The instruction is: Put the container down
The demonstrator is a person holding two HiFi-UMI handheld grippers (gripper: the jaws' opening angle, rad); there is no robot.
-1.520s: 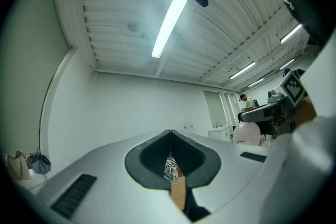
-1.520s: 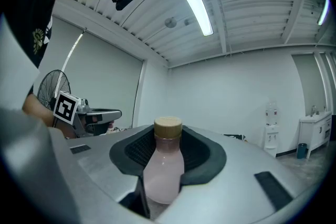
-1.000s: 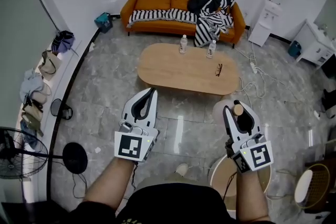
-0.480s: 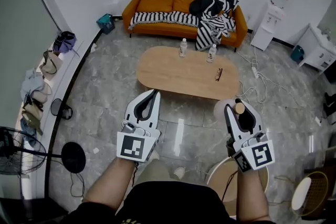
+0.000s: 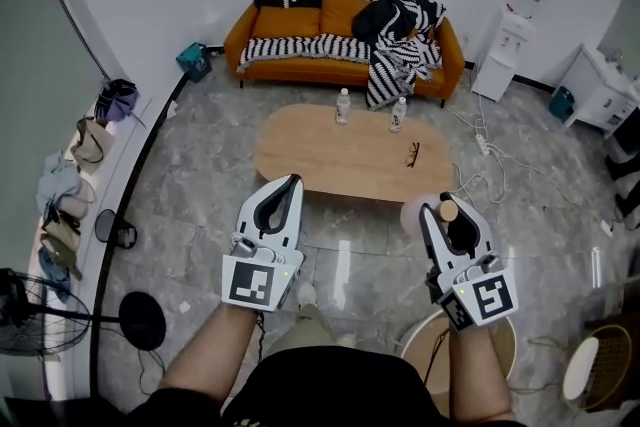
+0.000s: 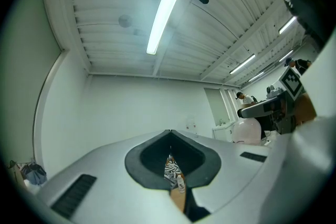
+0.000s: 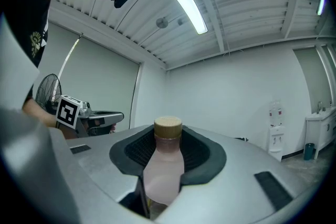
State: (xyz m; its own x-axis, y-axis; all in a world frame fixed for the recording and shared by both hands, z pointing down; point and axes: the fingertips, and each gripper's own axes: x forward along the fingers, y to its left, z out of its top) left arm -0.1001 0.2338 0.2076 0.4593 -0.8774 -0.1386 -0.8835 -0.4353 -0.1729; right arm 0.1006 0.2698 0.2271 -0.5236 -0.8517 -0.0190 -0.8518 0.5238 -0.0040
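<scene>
The container is a pale pink bottle [image 5: 416, 213] with a wooden cap [image 5: 449, 211]. My right gripper [image 5: 447, 212] is shut on it at waist height above the floor. In the right gripper view the bottle [image 7: 163, 168] stands upright between the dark pads, its cap [image 7: 168, 128] poking above them. My left gripper [image 5: 283, 191] is held level beside it, shut with nothing in it; in its own view the jaws [image 6: 170, 136] meet with only a thin slit. The oval wooden table [image 5: 320, 155] lies just ahead of both grippers.
Two water bottles [image 5: 343, 105] [image 5: 398, 113] and a pair of glasses [image 5: 412, 154] rest on the table. An orange sofa [image 5: 300, 27] with striped throws stands behind it. A round wooden stool [image 5: 420, 347] is under my right arm, and a fan [image 5: 25, 310] stands at the left.
The head view has shifted a little, so the table and sofa sit slightly further left. Both grippers hold the same pose, the right one still shut on the pink bottle.
</scene>
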